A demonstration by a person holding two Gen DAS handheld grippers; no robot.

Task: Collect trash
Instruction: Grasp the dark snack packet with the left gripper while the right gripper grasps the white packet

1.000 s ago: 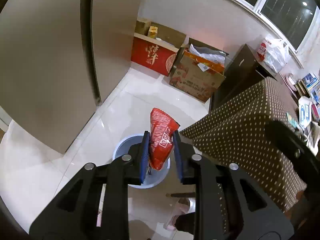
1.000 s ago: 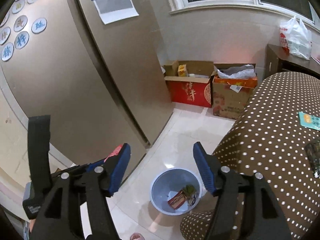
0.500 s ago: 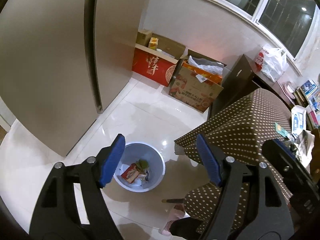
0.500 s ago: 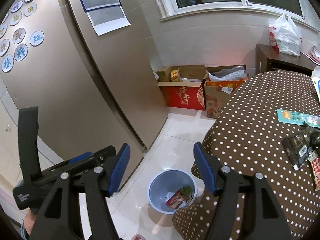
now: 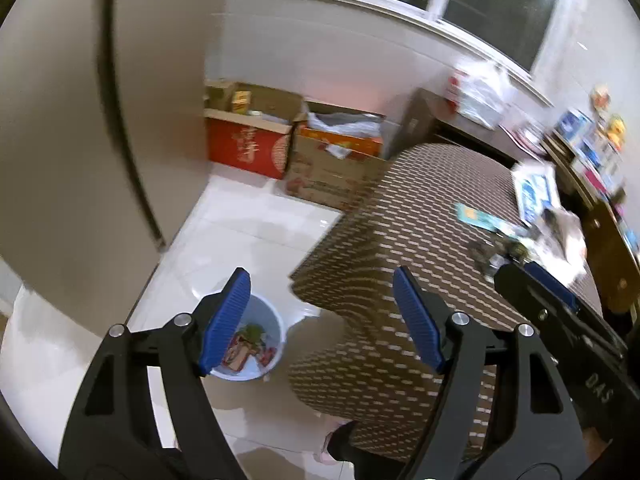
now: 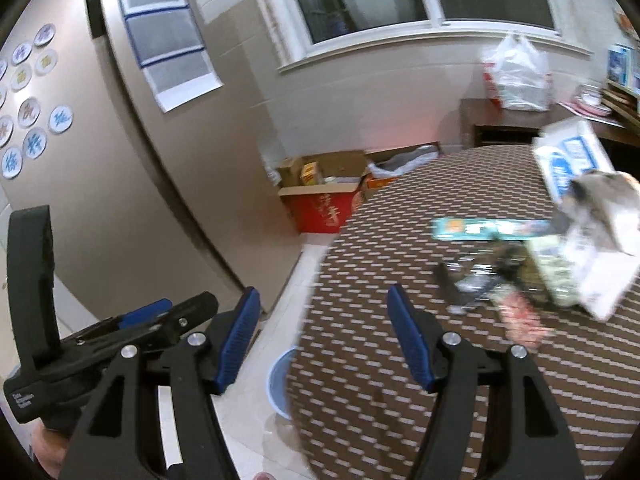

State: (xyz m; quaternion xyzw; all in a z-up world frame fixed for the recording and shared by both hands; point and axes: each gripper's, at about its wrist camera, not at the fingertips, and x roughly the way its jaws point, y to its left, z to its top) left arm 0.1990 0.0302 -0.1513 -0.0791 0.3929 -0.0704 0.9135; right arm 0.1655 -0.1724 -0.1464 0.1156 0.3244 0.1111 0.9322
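Left tongs [image 5: 322, 312]: blue-padded jaws stand wide with nothing between them; they have just been opening, and the red packet they carried is gone from them.
Right tongs [image 6: 324, 332]: jaws stand wide apart and bare, aimed across the table edge.
Landmark: the round table under a brown cloth with pale dots [image 6: 400, 360].
Bin: the pale blue round plastic bin [image 5: 276, 330] stands on the white tiled floor just beside the table's foot, holding a red wrapper and something green; in the right wrist view only its rim [image 6: 278, 376] peeks out from under the cloth.
Trash left to collect: a heap of crumpled wrappers [image 6: 500, 280] lies on the table top, far side from the bin; a flat teal packet [image 6: 492, 229] sits just behind it, a pink-red wrapper [image 6: 520, 316] at its near edge.
Handling, my read: thin film and paper, very light, soft, likely slick and crackly; nothing fragile.
Where to grip, my read: pinch a raised crumpled fold or a free edge, not the flat middle; the teal packet lies flat, so come at its end.
Other clutter: a white carton with blue print [image 6: 568, 156] at the table's far edge.
Writing: blurred everywhere; the red cardboard box [image 6: 324, 208] beyond the table shows gold characters, unreadable; letters on the right gripper's body in the left wrist view look like "DAS".
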